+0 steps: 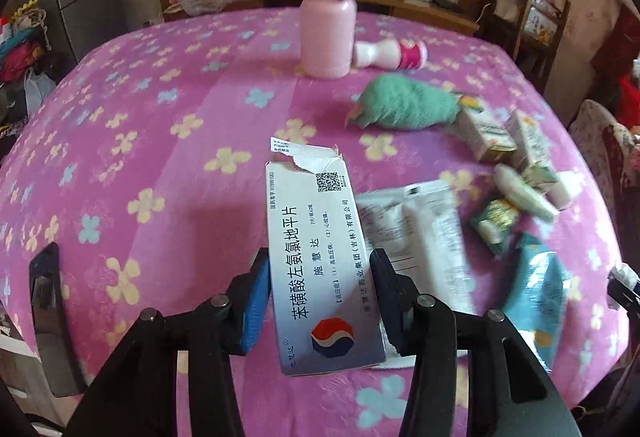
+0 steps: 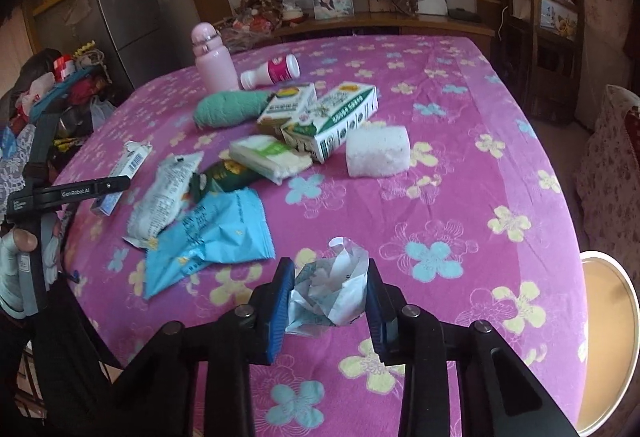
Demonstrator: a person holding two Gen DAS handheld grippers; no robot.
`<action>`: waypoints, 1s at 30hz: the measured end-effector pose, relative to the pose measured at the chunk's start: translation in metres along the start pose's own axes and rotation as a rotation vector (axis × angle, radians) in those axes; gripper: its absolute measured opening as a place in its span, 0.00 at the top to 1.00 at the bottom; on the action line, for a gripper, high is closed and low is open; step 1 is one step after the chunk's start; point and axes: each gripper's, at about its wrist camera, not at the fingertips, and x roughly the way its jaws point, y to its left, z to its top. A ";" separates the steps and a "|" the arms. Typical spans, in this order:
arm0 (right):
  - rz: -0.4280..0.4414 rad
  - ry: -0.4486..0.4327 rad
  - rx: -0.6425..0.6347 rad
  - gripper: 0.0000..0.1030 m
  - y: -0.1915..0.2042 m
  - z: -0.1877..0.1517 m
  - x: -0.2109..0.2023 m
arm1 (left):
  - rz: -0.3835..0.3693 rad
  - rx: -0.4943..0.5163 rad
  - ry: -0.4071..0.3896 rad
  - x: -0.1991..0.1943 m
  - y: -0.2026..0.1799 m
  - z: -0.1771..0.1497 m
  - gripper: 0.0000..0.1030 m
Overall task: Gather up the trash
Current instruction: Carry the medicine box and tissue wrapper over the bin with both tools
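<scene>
While the left gripper [image 1: 320,273] has its blue pads pressed on the two long sides of a medicine box [image 1: 316,257], the right gripper [image 2: 328,293] is closed on a crumpled paper wad [image 2: 332,293], so each hand already carries one piece of trash and neither stands open. The box's long axis runs straight out along the left fingers, its torn flap at the far end and its printed end back between the finger roots; it looks tilted up off the flowered tablecloth [image 1: 140,117], though whether its near end rests on the cloth I cannot tell. The wad sits squarely between the right pads, puffing up above them, just over the cloth at the table's near edge. Outward from there the remaining litter lies between the two hands: a blue snack bag [image 2: 212,237] just left of the right fingers, a white wrapper [image 2: 164,197] beyond it, then a green packet [image 2: 224,173], a tissue pack [image 2: 268,157], two milk cartons [image 2: 320,117] and a white sponge block [image 2: 376,151]. A round bin rim [image 2: 608,337] shows off the table's right edge, nearest the right hand; judging from that, the right hand's drop looks the shorter, with the left having to cross over the pile.
</scene>
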 end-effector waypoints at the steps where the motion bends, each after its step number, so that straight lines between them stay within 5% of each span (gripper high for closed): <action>1: 0.002 -0.008 0.002 0.65 0.000 0.001 -0.003 | -0.004 0.007 -0.009 -0.006 -0.004 0.001 0.51; 17: -0.040 -0.073 0.052 0.65 -0.027 0.006 -0.037 | -0.110 0.156 -0.069 -0.044 -0.099 -0.005 0.51; 30: -0.169 -0.102 0.180 0.65 -0.111 -0.018 -0.081 | -0.249 0.336 -0.056 -0.048 -0.227 -0.022 0.51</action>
